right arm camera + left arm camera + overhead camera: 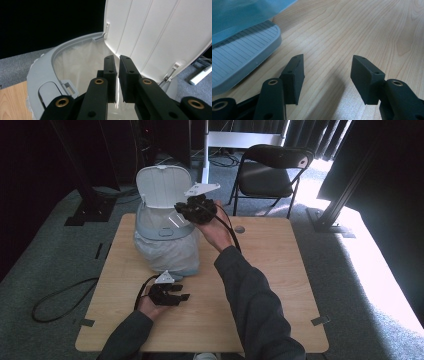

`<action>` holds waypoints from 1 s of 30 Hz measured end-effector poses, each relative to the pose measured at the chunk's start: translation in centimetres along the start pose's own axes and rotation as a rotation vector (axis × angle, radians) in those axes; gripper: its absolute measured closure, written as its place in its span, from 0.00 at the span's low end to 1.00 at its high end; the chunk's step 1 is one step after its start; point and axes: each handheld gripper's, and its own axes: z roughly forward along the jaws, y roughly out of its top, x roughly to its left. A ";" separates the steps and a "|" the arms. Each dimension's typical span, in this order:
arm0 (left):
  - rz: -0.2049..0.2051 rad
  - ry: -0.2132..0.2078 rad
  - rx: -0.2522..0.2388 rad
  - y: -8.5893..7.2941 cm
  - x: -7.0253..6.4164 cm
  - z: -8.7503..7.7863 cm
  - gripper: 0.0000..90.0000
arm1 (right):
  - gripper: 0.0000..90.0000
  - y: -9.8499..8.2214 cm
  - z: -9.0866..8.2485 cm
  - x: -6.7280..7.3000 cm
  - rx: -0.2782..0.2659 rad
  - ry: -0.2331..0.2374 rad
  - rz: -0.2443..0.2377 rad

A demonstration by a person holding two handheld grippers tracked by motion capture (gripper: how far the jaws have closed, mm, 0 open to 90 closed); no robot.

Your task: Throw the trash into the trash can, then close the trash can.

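A pale bin stands at the table's back left with its white lid swung up and a clear liner bag bulging around its body. My right gripper hovers over the bin's mouth beside the lid. In the right gripper view its jaws stand almost together with a thin slit and nothing visible between them, above the grey rim and the liner, close to the lid. My left gripper rests low on the table before the bin, open and empty, beside the ribbed grey pedal.
The wooden table has bare room to the right and front. A black folding chair stands behind the table. Cables lie on the carpet at the left. Dark curtains and stand legs ring the area.
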 end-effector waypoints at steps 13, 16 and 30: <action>0.004 0.001 0.001 0.0 0.0 0.0 0.50 | 0.85 0.0 -0.9 -0.9 -0.010 -0.044 0.002; 0.001 -0.001 0.000 0.0 0.0 0.0 0.50 | 0.83 -0.2 -0.7 -1.4 -0.010 -0.067 0.013; 0.004 0.007 0.002 -0.1 -0.1 -0.1 0.50 | 0.82 -0.9 0.6 -3.0 0.003 -0.123 0.042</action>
